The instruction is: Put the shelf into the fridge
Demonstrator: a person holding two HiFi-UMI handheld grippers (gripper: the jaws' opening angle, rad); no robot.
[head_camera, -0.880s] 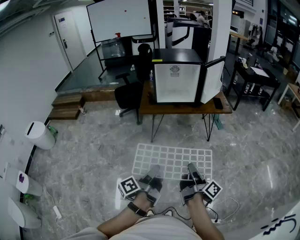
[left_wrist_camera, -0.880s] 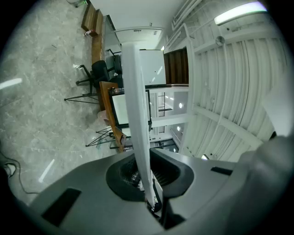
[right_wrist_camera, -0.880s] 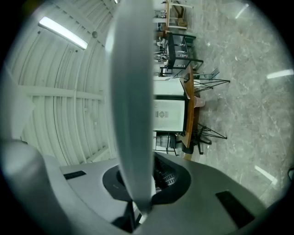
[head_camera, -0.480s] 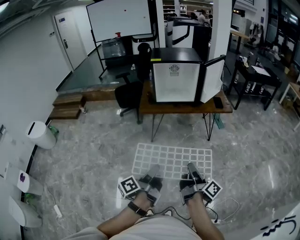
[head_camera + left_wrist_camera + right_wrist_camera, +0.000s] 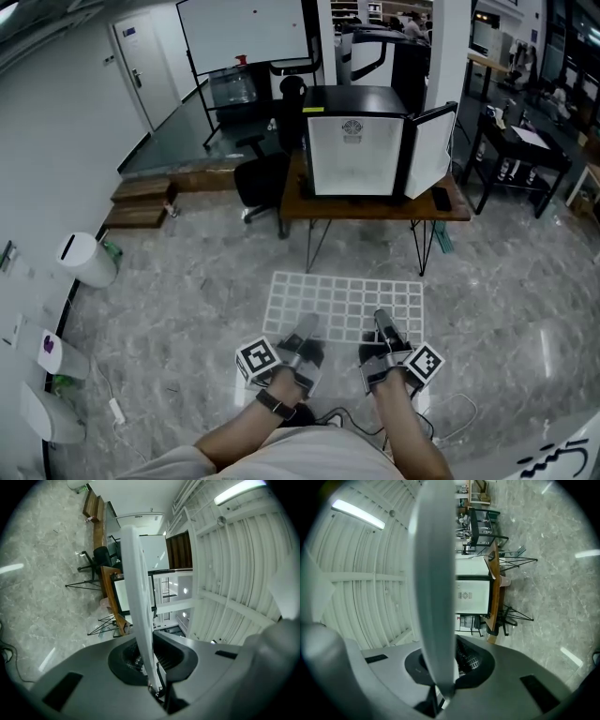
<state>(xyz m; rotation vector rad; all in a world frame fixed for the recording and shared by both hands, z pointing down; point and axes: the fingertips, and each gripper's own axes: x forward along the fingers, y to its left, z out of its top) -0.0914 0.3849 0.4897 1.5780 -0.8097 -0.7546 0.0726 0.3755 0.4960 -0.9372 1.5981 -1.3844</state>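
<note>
A white wire-grid shelf is held level above the floor in the head view. My left gripper is shut on its near edge at the left, and my right gripper is shut on the same edge at the right. In the left gripper view the shelf runs edge-on between the jaws. The right gripper view shows the shelf the same way. The small black fridge stands on a wooden table ahead, its door swung open to the right and its white inside empty.
A black office chair stands left of the table. A dark table with items is at the right. A white bin sits near the left wall, wooden steps beyond it. A cable lies on the marble floor by my right hand.
The view has moved forward a little towards the fridge. Both grippers keep their hold on the shelf, which sits slightly higher in the frame.
</note>
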